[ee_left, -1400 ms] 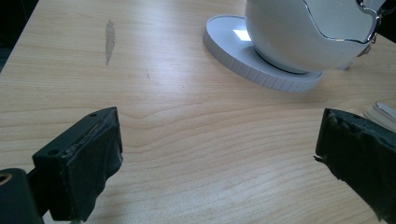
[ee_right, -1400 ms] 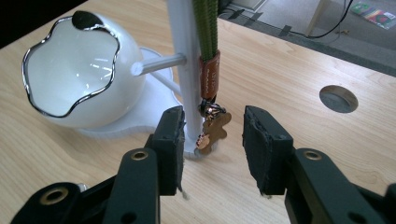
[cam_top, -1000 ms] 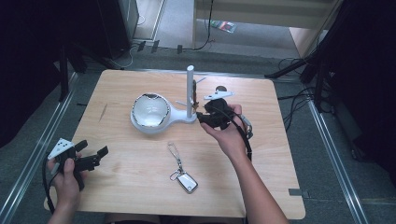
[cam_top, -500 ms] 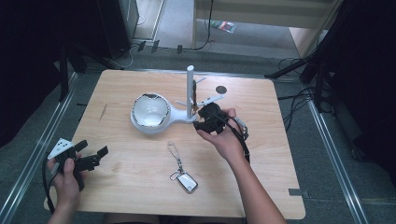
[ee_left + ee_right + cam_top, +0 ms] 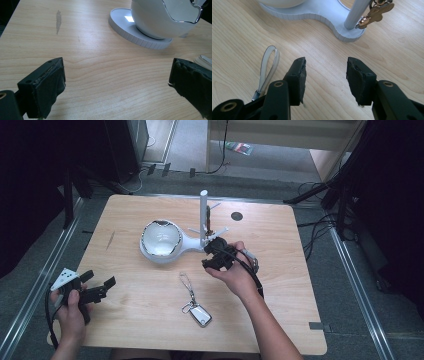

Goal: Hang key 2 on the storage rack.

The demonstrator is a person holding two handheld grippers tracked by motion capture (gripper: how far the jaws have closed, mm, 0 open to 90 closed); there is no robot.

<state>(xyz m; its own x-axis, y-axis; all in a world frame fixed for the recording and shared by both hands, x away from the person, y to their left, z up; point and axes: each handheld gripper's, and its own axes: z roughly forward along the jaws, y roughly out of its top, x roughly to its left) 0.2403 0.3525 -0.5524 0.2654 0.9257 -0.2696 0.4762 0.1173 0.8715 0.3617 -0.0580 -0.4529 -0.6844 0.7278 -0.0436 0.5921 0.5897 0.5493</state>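
Observation:
A white stand (image 5: 172, 251) with a bowl (image 5: 160, 239) and an upright post (image 5: 204, 215) sits mid-table; a brass bone-shaped key (image 5: 375, 13) hangs from the post. A car key fob (image 5: 199, 314) with a loop strap (image 5: 187, 282) lies nearer the front. My right gripper (image 5: 214, 256) hovers just right of the stand's post base (image 5: 348, 32), jaws open and empty, the loop strap (image 5: 268, 67) to its left. My left gripper (image 5: 97, 287) stays at the table's front left corner, open and empty, facing the bowl (image 5: 162, 17).
A dark round mark (image 5: 236, 216) lies on the wooden table (image 5: 280, 270) at the back right. A grey scuff (image 5: 58, 20) marks the wood left of the stand. Metal floor rails (image 5: 360, 285) and cables run beside the table.
My right gripper has moved left and toward the front, from beside the post to a spot nearer the loop strap. The left gripper has stayed put.

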